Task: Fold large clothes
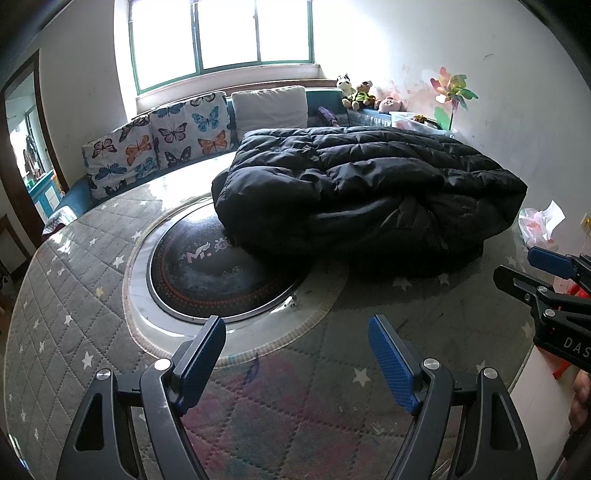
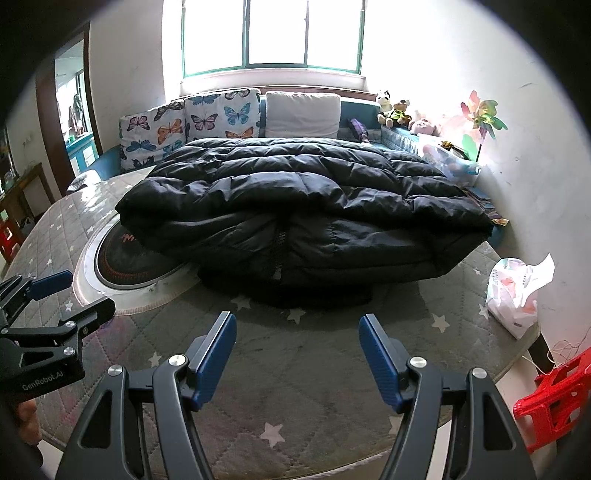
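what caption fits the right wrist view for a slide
Open right gripper hovers before a folded black puffer coat on the round quilted table.

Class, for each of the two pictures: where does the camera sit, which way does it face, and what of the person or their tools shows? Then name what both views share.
Left wrist view: sits on the left tool, facing down across the round table at the black puffer coat; its own open blue fingers show, with the right tool at the right edge.
Right wrist view: sits on the right tool, facing the coat more squarely; its own open fingers show, the left tool at left.
Shared: coat, table, butterfly cushions, window.
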Tool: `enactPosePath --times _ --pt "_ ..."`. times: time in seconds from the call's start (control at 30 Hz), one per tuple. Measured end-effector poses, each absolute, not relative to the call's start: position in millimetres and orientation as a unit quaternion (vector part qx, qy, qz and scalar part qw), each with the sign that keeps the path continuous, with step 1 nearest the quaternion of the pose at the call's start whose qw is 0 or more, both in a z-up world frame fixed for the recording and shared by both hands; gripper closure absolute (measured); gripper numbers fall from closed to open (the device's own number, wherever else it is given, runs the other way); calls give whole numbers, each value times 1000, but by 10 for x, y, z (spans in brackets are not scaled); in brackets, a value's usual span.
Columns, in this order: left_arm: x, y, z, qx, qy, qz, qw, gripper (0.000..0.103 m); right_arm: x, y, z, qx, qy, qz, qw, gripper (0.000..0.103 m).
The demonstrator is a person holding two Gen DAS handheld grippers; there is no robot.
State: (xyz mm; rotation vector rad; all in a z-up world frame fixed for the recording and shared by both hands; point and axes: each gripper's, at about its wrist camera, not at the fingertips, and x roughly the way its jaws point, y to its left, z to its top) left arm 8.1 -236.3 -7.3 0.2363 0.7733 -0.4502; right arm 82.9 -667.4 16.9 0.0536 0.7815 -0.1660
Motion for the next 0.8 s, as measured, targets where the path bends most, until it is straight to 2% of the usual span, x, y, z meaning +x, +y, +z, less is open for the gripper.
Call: enactPosePath --times 0.8 --pt "83 -2289 -118 117 374 -202 897 18 836 -6679 117 27 385 -78 919 28"
